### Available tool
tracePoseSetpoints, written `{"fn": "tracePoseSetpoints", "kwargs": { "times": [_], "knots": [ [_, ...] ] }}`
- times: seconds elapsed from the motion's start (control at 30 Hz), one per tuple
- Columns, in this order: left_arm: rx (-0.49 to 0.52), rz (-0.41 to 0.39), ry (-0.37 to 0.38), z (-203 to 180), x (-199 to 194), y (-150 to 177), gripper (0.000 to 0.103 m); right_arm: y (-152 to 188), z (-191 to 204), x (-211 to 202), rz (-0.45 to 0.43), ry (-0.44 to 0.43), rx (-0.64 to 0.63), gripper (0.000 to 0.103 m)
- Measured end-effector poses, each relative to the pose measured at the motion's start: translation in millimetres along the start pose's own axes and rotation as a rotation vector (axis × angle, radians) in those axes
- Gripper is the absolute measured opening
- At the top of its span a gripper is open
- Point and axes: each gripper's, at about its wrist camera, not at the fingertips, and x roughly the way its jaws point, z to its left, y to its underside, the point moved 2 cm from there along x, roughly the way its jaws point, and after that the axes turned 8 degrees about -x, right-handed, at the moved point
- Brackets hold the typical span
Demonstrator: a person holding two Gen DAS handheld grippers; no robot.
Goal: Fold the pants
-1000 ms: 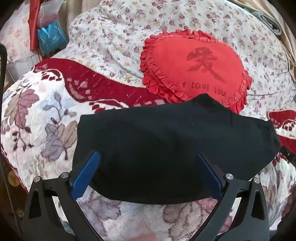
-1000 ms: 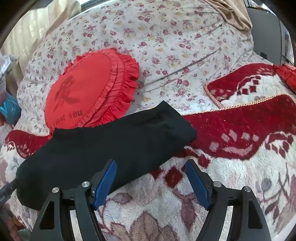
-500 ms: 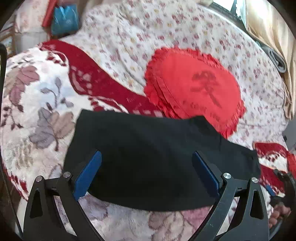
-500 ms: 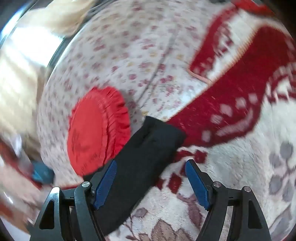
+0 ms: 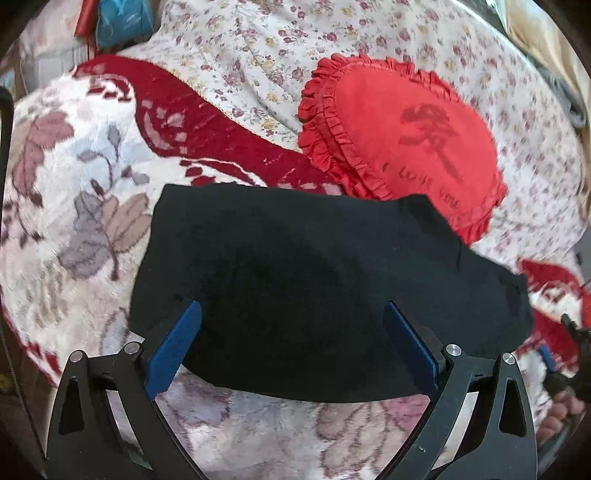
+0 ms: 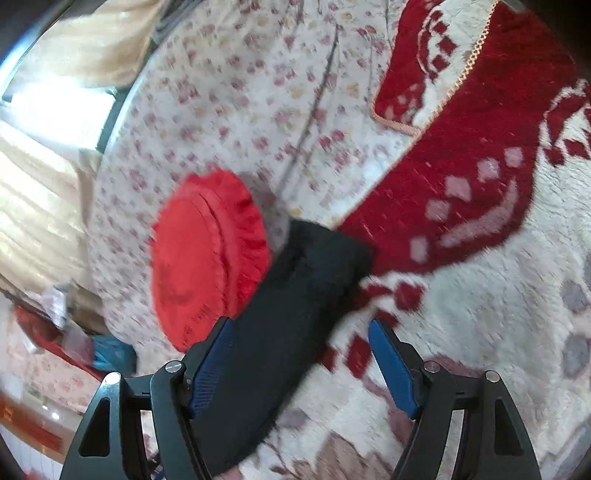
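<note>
The black pants [image 5: 314, 280] lie folded in a long flat strip on the patterned blanket [image 5: 81, 206]. My left gripper [image 5: 291, 332] is open and empty, its blue pads [image 5: 173, 343] over the near edge of the pants' middle. In the right wrist view the pants [image 6: 295, 314] run away from the camera as a narrow strip. My right gripper [image 6: 299, 362] is open and empty over the pants' end, with the left pad [image 6: 207, 365] over the cloth. The right gripper also shows at the left wrist view's right edge [image 5: 569, 350].
A red heart-shaped frilled cushion [image 5: 402, 136] lies just behind the pants; it also shows in the right wrist view [image 6: 207, 258]. A floral sheet [image 5: 258, 44] covers the bed behind it. A blue bag [image 5: 122, 18] sits at the far left. Curtains [image 6: 44, 177] hang beyond the bed.
The right wrist view has rolled and swung, so the pants now run lengthwise away from it. The left gripper shifted slightly. Both grippers stayed open; the pants did not move.
</note>
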Motion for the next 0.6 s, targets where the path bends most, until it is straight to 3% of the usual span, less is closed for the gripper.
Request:
{"fn": "tracePoseSetpoints", "kwargs": {
  "times": [0.03,0.1,0.27,0.5,0.6],
  "knots": [
    [-0.027,0.004,0.003,3.7,-0.2,-1.3,0.099,-3.1,-3.7,-1.7,-0.022,-0.023,0.01,0.073],
    [-0.052,0.006,-0.005,6.3,-0.4,-1.9,0.099,-12.6,-12.4,1.3,-0.063,-0.047,0.038,0.062],
    [-0.057,-0.05,-0.071,18.9,-9.4,-9.3,0.099,-15.7,-42.7,29.6,-0.01,-0.065,0.167,0.049],
    [-0.239,-0.187,-0.097,86.8,-49.0,-37.2,0.099,-13.1,-46.3,44.8,0.035,-0.052,0.219,0.049],
    [-0.223,-0.173,-0.099,96.0,-54.3,-45.4,0.099,-13.5,-43.7,46.1,0.024,-0.047,0.204,0.049]
  ]
}}
